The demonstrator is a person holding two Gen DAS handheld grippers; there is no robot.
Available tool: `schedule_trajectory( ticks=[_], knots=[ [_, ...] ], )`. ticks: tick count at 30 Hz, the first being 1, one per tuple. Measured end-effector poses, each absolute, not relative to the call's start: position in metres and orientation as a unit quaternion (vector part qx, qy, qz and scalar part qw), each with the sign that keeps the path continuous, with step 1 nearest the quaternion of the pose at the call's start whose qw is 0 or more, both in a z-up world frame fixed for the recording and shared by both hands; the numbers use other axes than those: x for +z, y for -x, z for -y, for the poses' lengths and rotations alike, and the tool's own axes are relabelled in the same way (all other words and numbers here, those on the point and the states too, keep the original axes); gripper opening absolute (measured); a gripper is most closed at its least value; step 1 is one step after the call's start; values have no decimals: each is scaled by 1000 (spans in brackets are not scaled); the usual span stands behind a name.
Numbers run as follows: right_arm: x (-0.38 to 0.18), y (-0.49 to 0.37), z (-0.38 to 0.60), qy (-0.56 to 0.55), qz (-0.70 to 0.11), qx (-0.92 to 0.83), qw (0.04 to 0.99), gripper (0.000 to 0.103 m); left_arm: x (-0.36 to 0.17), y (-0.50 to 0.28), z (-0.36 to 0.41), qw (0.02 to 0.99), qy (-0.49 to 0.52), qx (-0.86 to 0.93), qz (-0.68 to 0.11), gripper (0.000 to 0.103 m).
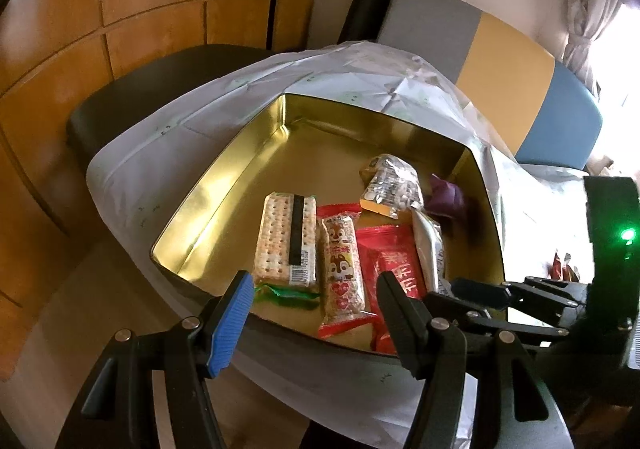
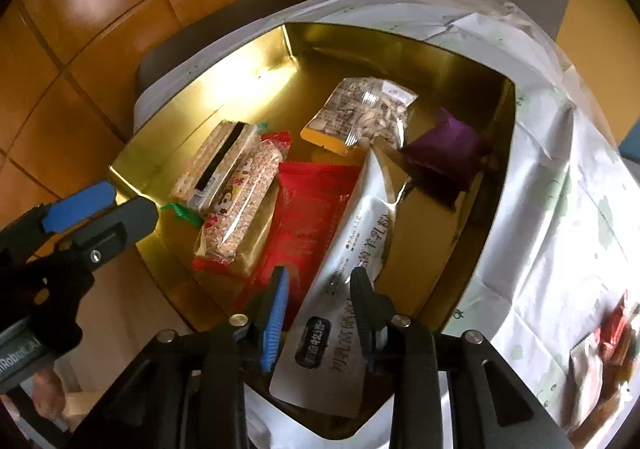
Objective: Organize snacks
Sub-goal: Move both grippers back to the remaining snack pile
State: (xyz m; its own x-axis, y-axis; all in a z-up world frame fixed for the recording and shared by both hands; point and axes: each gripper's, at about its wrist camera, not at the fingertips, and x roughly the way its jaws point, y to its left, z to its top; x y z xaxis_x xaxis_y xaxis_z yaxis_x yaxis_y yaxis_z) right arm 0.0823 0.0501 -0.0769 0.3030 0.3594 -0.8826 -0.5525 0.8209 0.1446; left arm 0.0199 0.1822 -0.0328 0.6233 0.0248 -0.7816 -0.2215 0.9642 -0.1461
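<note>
A gold tin point(image 2: 192, 137) sits on a table under a white cloth point(image 2: 560, 209). Snacks lie inside it. At about nine o'clock in the tin are a cracker pack point(image 1: 286, 245), a cartoon rice bar point(image 1: 344, 269) and a red pack point(image 2: 304, 209). A nut bag point(image 2: 360, 117) lies near twelve, a purple pouch point(image 2: 444, 153) near two. The right gripper point(image 2: 320, 309) has its jaws close on each side of a long white packet point(image 2: 344, 289) at six; I cannot tell if they pinch it. The left gripper point(image 1: 316, 301) hangs at the near rim, jaws wide apart, holding nothing.
</note>
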Motion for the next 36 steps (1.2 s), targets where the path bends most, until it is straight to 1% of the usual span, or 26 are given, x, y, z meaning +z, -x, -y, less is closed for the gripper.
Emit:
schedule_trajectory(
  ticks=[5, 9, 10, 11, 13, 18, 25, 28, 32, 36],
  knots=[
    [-56, -72, -41, 86, -487, 280, 823, 41, -31, -19, -181, 896, 113, 69, -425, 65],
    [-41, -66, -32, 86, -465, 274, 838, 45, -29, -18, -177, 897, 109, 65, -424, 65],
    [-37, -64, -29, 85, -460, 272, 841, 48, -29, -18, -176, 897, 107, 63, -423, 65],
    [-35, -63, -27, 84, -455, 270, 844, 54, -28, -18, -174, 898, 104, 61, -422, 65],
    [-29, -59, -19, 83, -445, 265, 851, 58, -27, -18, -171, 899, 102, 58, -422, 65],
    [-23, -53, -2, 78, -436, 258, 858, 59, -25, -17, -161, 901, 94, 48, -422, 65],
    [-21, -45, 27, 73, -434, 239, 865, 64, -22, -16, -141, 905, 69, 21, -420, 65],
    [-19, -42, 48, 70, -434, 225, 869, 75, -21, -16, -128, 906, 50, 4, -420, 65],
    [-14, -39, 90, 77, -433, 190, 878, 75, -20, -17, -112, 907, 34, -16, -419, 65],
    [-5, -42, 153, 50, -440, 142, 885, 75, -18, -17, -100, 906, 32, -45, -420, 65]
  ],
)
